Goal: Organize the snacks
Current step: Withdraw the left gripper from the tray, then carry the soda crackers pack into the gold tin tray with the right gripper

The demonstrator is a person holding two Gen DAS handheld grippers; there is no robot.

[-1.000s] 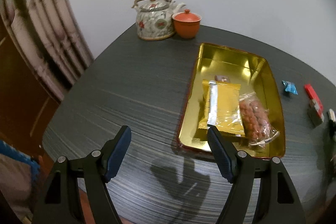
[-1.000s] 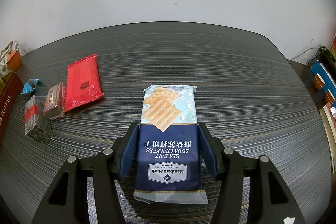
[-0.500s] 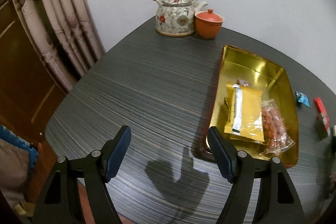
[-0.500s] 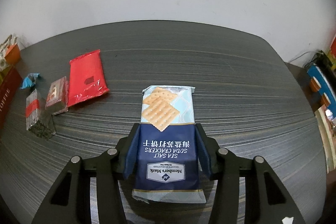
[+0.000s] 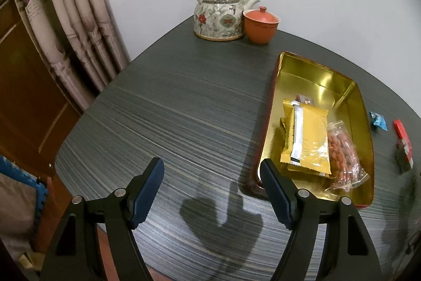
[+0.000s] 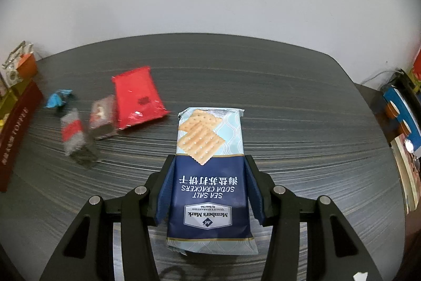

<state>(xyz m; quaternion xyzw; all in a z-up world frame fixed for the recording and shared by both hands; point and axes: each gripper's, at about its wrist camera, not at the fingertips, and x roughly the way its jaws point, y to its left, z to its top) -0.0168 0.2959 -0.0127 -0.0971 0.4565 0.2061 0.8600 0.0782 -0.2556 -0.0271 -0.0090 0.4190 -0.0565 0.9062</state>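
Observation:
My right gripper [image 6: 209, 162] is shut on a blue and white soda cracker pack [image 6: 209, 149], held just above the dark table. To its left lie a red packet [image 6: 136, 96], two small dark bars with red bands [image 6: 76, 136], and a blue candy [image 6: 58, 98]. My left gripper [image 5: 211, 173] is open and empty above the table, left of the gold tray [image 5: 315, 75]. The tray holds yellow packets [image 5: 306, 138] and a clear bag of red snacks [image 5: 342, 154].
A floral teapot [image 5: 218, 15] and an orange lidded cup [image 5: 260, 24] stand at the table's far corner. A curtain [image 5: 71, 17] hangs at the left past the table edge. A blue candy [image 5: 379, 120] and red bars [image 5: 402, 141] lie right of the tray.
My right gripper has lifted the cracker pack and moved left; the snacks at the left now look blurred. My left gripper has drawn back and left, so the tray sits further right.

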